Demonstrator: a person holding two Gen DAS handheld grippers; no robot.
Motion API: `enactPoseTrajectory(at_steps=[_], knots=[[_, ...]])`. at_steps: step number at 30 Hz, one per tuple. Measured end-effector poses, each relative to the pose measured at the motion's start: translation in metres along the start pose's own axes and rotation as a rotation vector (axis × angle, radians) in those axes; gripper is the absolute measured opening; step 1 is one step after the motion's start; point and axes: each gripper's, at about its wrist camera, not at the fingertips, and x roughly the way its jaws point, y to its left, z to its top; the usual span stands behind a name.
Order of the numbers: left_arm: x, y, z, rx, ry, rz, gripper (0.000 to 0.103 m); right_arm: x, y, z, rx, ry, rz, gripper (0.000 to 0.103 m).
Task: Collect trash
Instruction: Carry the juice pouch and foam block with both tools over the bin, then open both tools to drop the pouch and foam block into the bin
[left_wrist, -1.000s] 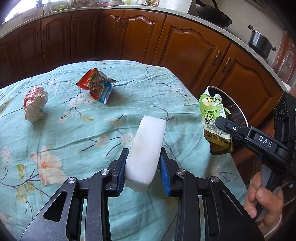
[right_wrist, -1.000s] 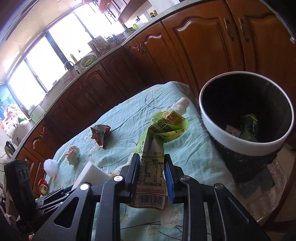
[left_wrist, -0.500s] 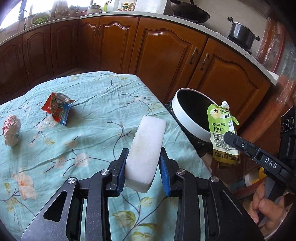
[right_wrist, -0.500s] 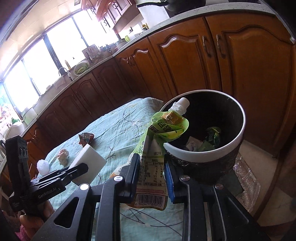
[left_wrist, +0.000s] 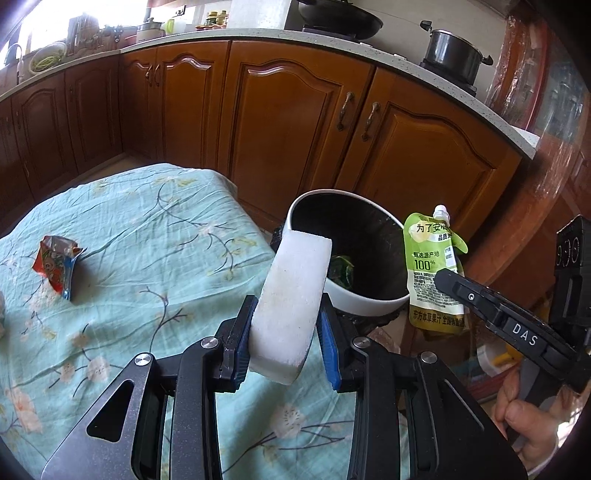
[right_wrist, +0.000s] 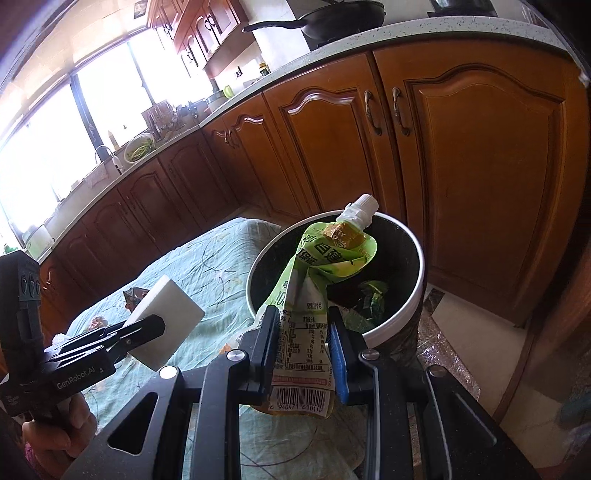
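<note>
My left gripper (left_wrist: 286, 347) is shut on a white foam block (left_wrist: 291, 295), held above the table edge, its far end over the rim of the trash bin (left_wrist: 364, 304). My right gripper (right_wrist: 304, 347) is shut on a green juice pouch (right_wrist: 314, 288), held upright before the bin (right_wrist: 391, 325), its spout over the opening. The pouch also shows in the left wrist view (left_wrist: 432, 273), right of the bin. The foam block also shows in the right wrist view (right_wrist: 166, 325). Green wrappers lie inside the bin.
A red snack wrapper (left_wrist: 57, 266) lies on the floral tablecloth (left_wrist: 147, 258) at the left. Wooden kitchen cabinets (left_wrist: 288, 122) stand close behind the bin. A pot (left_wrist: 452, 55) and a wok sit on the counter.
Both grippers have moved right, off the table toward the bin, carrying the foam block and the pouch. The bin is now directly ahead of both.
</note>
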Motion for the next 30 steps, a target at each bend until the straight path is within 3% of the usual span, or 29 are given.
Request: enactPoseTrajectory(at_steps=[13, 30], knots=[[0.046, -0.033, 0.044, 0.045, 0.014, -0.008, 0.03, 0.024, -0.014, 0.025, -0.059, 0.025, -0.061, 0.026], [0.098, -0.044, 0.06, 0.08, 0.095, 0.001, 0.031, 0.069, -0.023, 0.033, -0.116, 0.147, -0.082, 0.028]])
